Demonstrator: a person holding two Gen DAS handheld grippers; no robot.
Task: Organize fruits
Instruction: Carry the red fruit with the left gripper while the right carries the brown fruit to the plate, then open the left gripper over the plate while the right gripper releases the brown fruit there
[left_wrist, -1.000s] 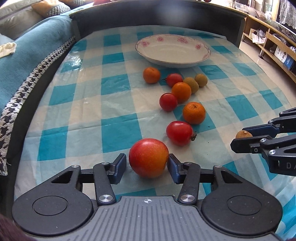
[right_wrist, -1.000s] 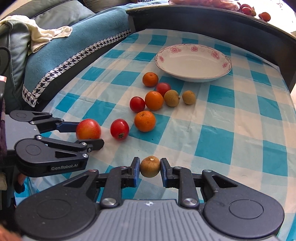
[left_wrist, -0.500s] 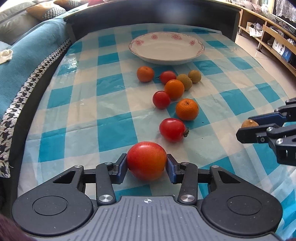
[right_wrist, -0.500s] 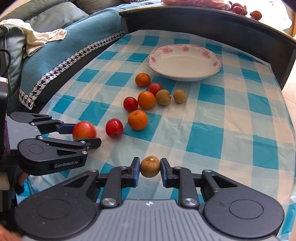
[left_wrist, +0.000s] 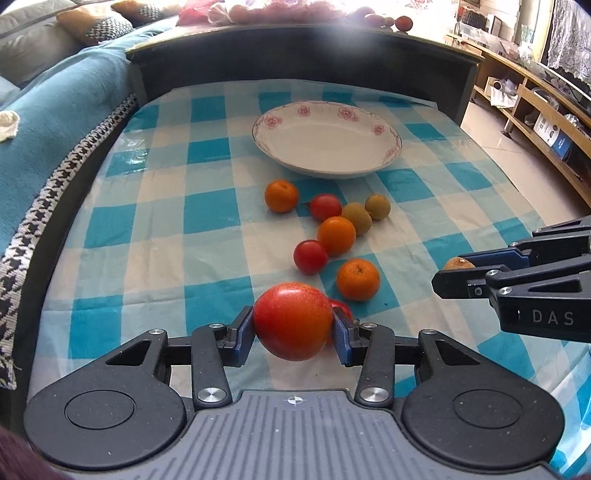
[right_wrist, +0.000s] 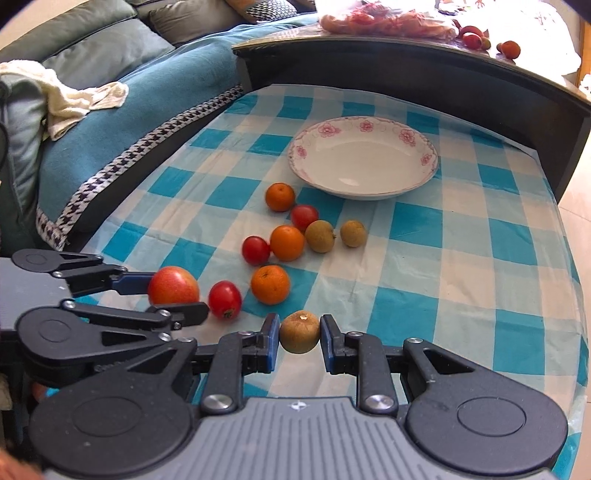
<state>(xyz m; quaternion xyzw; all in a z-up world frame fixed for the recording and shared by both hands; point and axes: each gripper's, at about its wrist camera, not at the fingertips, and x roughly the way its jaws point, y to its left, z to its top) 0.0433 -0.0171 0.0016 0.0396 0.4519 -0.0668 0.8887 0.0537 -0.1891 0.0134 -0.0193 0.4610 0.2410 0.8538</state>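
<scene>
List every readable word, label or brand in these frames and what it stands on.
"DAS": white letters on the right gripper body, cut off at the frame edge.
Embossed lettering on the left gripper body, right wrist view: too dark to read.
Boxes on the shelf: print too small to read.

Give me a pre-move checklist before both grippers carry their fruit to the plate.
1. Left gripper shut on the large red-orange fruit, pads on both sides: ok.
2. Right gripper shut on the small brown fruit: ok.
3. Large fruit clear of the tablecloth: ok, it appears lifted.
4. Small brown fruit clear of the cloth: cannot tell.
5. Flowered plate empty, with room for both: ok.
6. Path to the plate: not ok if kept low; oranges, tomatoes and brown fruits lie between, including the near tomato.
</scene>
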